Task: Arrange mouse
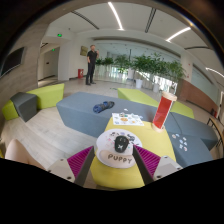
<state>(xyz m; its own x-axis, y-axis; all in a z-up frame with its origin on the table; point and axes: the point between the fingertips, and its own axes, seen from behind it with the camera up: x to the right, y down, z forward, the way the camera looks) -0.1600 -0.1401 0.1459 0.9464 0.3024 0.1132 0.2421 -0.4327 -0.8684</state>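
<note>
A white mouse (119, 150) with a cartoon dog face and the word "PUPPY" on its top sits between my two pink-padded fingers. Both pads press against its sides. My gripper (117, 160) is shut on it and holds it over a yellow mat (143, 133) on the table just ahead. The mouse's underside and its front end are hidden, and I cannot tell whether it touches the mat.
A flat white card with pictures (125, 119) lies on the mat beyond the mouse. A tall red cup (163, 112) stands to its right. A dark object (104, 105) lies on the grey table (80, 115). A person (92, 62) stands far back near plants (150, 68).
</note>
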